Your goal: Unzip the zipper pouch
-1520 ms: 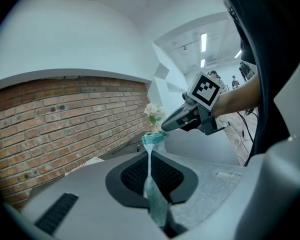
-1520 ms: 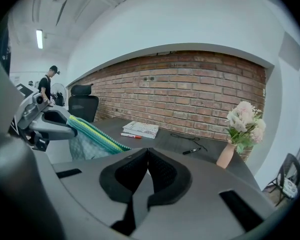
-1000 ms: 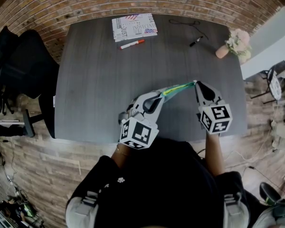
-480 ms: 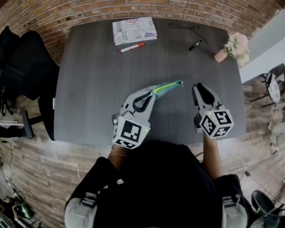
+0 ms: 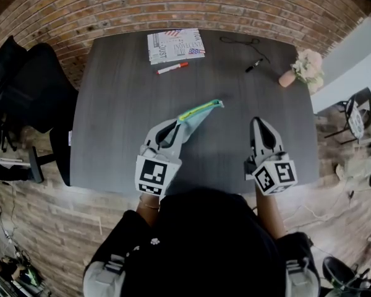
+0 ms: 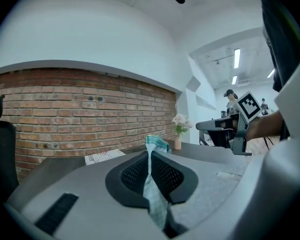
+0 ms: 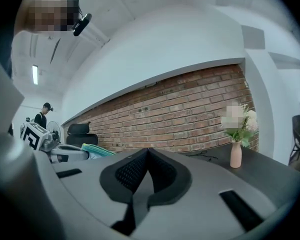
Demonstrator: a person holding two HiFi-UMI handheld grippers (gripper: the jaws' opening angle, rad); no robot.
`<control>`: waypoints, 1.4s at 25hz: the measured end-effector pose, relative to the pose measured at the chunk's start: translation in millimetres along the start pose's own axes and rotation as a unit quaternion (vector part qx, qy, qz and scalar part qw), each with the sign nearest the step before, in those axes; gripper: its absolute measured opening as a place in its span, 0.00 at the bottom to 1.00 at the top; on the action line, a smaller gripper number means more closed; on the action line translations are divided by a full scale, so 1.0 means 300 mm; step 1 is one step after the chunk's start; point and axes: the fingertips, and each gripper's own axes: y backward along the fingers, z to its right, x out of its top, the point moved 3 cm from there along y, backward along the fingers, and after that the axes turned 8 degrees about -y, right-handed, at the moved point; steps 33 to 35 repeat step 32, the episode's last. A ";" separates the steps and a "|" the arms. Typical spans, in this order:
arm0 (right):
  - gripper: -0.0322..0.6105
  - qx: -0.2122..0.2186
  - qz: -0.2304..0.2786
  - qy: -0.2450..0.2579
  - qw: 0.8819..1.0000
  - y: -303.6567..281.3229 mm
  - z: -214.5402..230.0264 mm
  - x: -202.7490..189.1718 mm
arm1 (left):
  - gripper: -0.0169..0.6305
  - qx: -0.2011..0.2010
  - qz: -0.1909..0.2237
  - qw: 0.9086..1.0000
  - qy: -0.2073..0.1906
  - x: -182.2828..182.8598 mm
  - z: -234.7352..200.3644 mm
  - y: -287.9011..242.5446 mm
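I've got left tongs (image 5: 180,124) pinching the teal fabric zipper pouch (image 5: 201,111) above the dark grey table (image 5: 117,79), right tongs (image 5: 258,124) pressed together empty, well apart; unzip probably done, can't confirm.

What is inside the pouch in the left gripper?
Only the teal outside and yellow-green zipper edge of the pouch show, pinched in the left gripper; its fabric covers whatever is inside.

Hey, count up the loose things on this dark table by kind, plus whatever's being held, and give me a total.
Markers: 2, a red marker and a black marker
Printed booklet: 1
Cable: 1
Flower vase: 1
Zipper pouch: 1, clamped in the left hand-held gripper
Total: 6
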 end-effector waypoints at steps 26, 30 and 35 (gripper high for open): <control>0.05 0.006 -0.013 0.047 0.999 -0.010 -0.039 -0.001 | 0.04 0.018 0.003 1.000 0.012 -0.022 -0.050 0.027; 0.05 0.006 -0.009 0.047 0.999 -0.015 -0.033 0.011 | 0.04 0.014 -0.006 1.000 0.020 -0.023 -0.046 0.016; 0.05 0.007 -0.008 0.048 0.999 -0.020 -0.030 0.015 | 0.04 0.017 0.005 1.000 0.013 -0.013 -0.052 0.009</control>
